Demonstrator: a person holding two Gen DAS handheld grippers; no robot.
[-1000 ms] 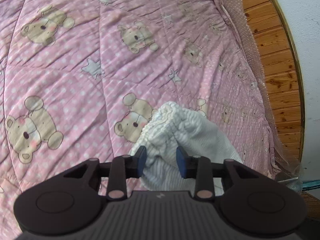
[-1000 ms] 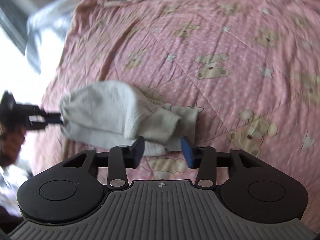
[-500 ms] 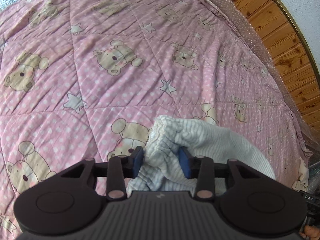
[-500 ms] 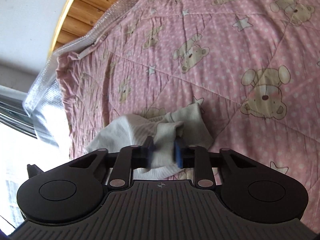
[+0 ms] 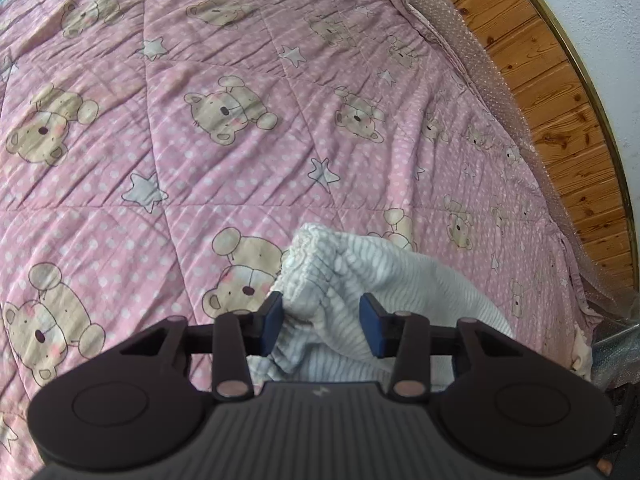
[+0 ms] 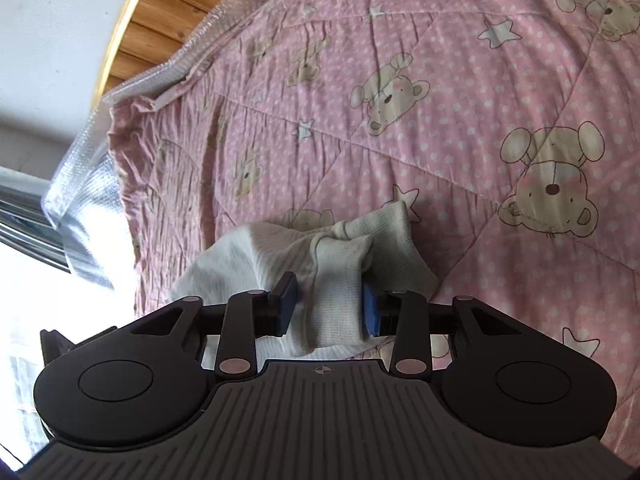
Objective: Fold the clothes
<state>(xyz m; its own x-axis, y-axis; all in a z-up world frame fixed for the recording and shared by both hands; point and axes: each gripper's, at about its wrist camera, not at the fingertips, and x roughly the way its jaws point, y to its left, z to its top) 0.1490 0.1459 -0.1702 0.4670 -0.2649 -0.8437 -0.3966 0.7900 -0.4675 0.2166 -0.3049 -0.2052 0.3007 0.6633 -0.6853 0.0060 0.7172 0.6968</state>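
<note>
A white ribbed garment [image 5: 360,280] lies bunched on the pink teddy-bear quilt [image 5: 200,160]. My left gripper [image 5: 322,320] is open, its blue pads on either side of the garment's crinkled edge with a gap to the cloth on the right. In the right wrist view the same garment [image 6: 280,252] is a crumpled heap. My right gripper [image 6: 330,304] is open, with a folded band of the cloth lying between its pads.
A wooden headboard [image 5: 560,100] with bubble wrap along it runs at the bed's edge; it also shows in the right wrist view [image 6: 160,32]. Bright window light and a metal rail [image 6: 28,220] lie past the quilt [image 6: 480,120] edge.
The right gripper closed on the garment half a second ago and has now opened wider. The left gripper's pads have also spread apart around the cloth.
</note>
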